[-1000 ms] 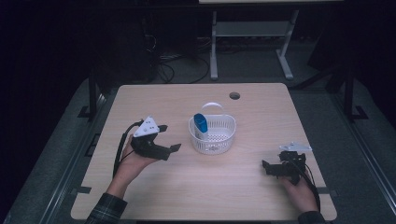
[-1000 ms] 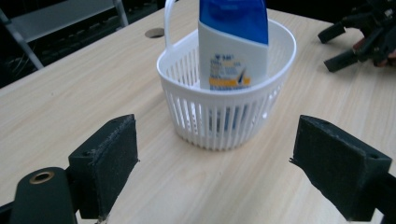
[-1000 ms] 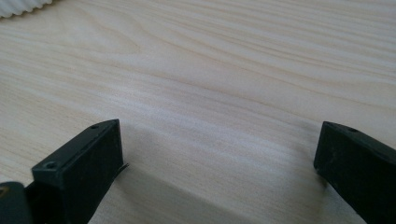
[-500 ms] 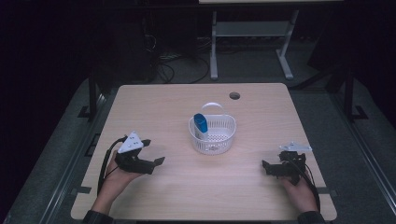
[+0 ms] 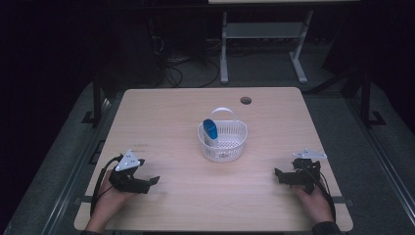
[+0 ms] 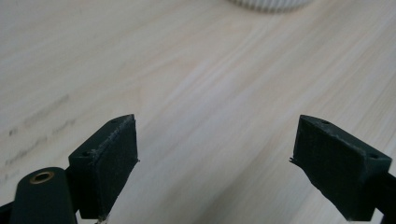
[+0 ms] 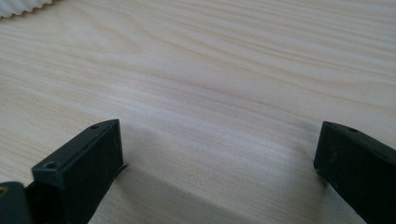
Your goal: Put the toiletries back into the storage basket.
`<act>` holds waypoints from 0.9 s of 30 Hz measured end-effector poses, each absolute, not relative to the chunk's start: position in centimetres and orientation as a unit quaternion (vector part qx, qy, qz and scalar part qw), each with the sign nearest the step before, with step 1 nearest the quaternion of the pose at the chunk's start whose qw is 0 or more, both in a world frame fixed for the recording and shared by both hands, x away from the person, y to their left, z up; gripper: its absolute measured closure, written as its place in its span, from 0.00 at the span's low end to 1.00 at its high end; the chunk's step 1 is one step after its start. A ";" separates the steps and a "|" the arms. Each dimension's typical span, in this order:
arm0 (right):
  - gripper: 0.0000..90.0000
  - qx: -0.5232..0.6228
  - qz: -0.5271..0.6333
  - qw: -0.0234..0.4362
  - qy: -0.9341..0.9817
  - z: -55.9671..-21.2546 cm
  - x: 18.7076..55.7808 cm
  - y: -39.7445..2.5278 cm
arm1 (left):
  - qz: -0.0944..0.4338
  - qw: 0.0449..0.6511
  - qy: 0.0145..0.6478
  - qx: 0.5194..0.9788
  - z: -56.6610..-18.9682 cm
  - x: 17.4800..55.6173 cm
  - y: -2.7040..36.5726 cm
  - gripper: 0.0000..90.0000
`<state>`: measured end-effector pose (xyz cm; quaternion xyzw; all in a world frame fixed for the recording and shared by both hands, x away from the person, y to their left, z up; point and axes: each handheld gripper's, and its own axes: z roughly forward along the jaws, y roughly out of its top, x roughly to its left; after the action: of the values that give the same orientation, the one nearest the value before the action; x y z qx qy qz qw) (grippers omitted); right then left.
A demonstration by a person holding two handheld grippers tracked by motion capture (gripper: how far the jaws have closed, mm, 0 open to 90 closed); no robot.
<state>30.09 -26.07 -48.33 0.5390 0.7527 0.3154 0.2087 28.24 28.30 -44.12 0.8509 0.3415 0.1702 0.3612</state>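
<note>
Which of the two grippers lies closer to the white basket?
The left gripper; the right gripper rests slightly farther from the white basket, by the table's right edge.

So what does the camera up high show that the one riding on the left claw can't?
The high view alone shows the blue object standing in the white basket, the basket's handle, the round hole in the table, both hands and the right claw. The left gripper view alone shows, close up, the left claw with its jaws wide apart and nothing between them, and the wood grain beneath. Both share the tabletop, the left claw and the basket, which in the left gripper view is a sliver at the top edge.
</note>
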 end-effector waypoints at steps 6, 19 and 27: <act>0.01 0.539 0.315 0.209 0.753 -48.3 30.1 -26.1 | 0.173 0.331 0.349 0.859 -45.2 27.7 29.2 0.15; 0.01 0.539 0.315 0.209 0.753 -48.3 30.1 -26.1 | 0.159 0.325 0.358 0.861 -46.7 27.7 29.9 0.14; 0.01 0.539 0.316 0.209 0.753 -48.3 30.1 -26.1 | 0.156 0.362 0.357 0.847 -47.5 27.6 30.9 0.14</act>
<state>30.09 -26.07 -48.34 0.5389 0.7526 0.3155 0.2087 27.57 30.94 -47.47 0.8468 0.3572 0.1564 0.3618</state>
